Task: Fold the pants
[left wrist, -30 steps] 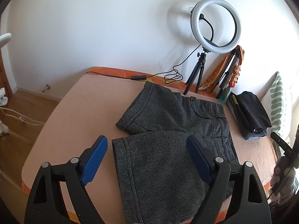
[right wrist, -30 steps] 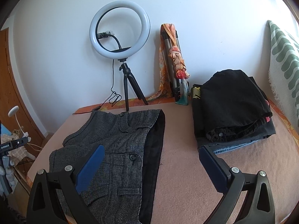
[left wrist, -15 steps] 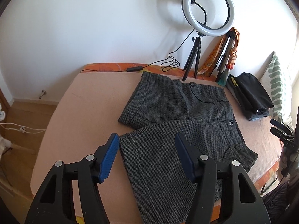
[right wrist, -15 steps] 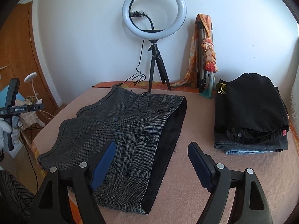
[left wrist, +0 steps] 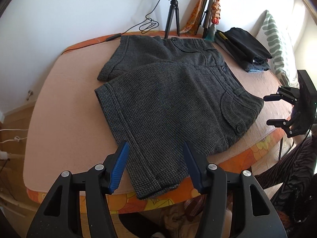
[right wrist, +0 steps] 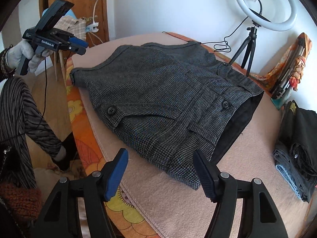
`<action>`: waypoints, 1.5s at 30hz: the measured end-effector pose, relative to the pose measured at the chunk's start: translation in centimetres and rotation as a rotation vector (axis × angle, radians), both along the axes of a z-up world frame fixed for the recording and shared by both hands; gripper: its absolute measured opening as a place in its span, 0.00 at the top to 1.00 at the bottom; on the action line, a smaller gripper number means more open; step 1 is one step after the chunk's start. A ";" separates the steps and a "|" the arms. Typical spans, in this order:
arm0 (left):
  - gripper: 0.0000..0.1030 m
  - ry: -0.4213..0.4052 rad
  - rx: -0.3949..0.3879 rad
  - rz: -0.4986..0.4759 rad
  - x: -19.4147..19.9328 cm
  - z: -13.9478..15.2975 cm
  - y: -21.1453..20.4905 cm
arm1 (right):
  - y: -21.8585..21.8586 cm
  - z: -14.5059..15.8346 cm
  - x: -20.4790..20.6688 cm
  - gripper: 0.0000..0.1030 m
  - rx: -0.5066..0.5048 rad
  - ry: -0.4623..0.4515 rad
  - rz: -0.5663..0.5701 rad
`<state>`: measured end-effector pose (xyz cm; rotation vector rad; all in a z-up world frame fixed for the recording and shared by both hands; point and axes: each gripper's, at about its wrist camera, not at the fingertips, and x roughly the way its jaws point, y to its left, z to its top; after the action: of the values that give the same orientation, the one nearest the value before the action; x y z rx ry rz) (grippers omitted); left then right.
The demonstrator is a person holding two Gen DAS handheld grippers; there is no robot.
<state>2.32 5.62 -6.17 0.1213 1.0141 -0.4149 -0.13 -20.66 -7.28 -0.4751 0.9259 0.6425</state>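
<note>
Folding is barely starting: the grey houndstooth wool shorts point(left wrist: 174, 103) are lying spread flat on the peach blanket-covered bed point(left wrist: 65, 103). The left gripper point(left wrist: 155, 166) is hovering, jaws apart, over the near hem just ahead. The right gripper point(right wrist: 161, 170) is closing, unclamped, over the waistband corner.

Grey shorts point(left wrist: 170, 103) flat, unfolded

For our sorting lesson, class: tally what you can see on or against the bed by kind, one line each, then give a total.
Grey shorts: 1
Stack of folded dark clothes: 1
Ring light on tripod: 1
Folded tripod wrapped in orange cloth: 1
Green-patterned pillow: 1
Handheld grippers, left gripper and right gripper: 2
Total: 7
</note>
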 end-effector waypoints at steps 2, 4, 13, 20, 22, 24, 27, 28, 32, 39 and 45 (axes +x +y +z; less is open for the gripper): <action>0.46 0.019 0.023 -0.047 -1.1 -0.7 -1.0 | 0.6 -0.6 -0.2 0.33 -0.039 -0.015 0.015; 0.46 0.018 0.053 -0.088 -2.1 -1.0 -1.8 | 1.2 -1.0 -0.1 0.33 -0.073 -0.034 0.023; 0.46 0.018 0.098 -0.125 -3.5 -2.2 -2.5 | 3.4 -2.5 -0.2 0.59 -0.284 -0.145 0.087; 0.45 -0.036 0.167 -0.152 -3.9 -2.1 -3.5 | 2.8 1.7 1.6 1.00 -0.263 -0.206 0.018; 0.44 -0.047 0.182 -0.173 -4.0 -2.2 -4.1 | 2.4 3.5 2.9 1.00 -0.248 -0.242 -0.028; 0.44 -0.056 0.204 -0.193 -4.2 -2.3 -4.6 | 1.9 4.8 3.7 1.00 -0.193 -0.206 -0.020; 0.44 -0.053 0.215 -0.213 -4.4 -2.7 -5.0 | 1.9 5.1 3.3 0.96 -0.137 -0.131 0.049; 0.44 -0.048 0.215 -0.217 -4.4 -2.9 -5.0 | 2.1 4.6 2.9 0.77 -0.137 -0.112 0.065; 0.44 -0.028 0.211 -0.205 -3.9 -3.6 -4.8 | 2.9 1.5 1.7 0.56 -0.146 -0.031 0.131; 0.44 -0.027 0.195 -0.178 -3.5 -3.2 -3.9 | 4.2 -2.6 0.2 0.37 -0.270 -0.029 0.206; 0.44 -0.028 0.198 -0.183 -3.6 -3.0 -3.9 | 4.6 -2.8 0.6 0.77 -0.355 -0.074 0.217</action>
<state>-1.27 1.69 -9.13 0.3992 1.0192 -0.4769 0.46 -16.07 -10.12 -0.9201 0.9281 0.6533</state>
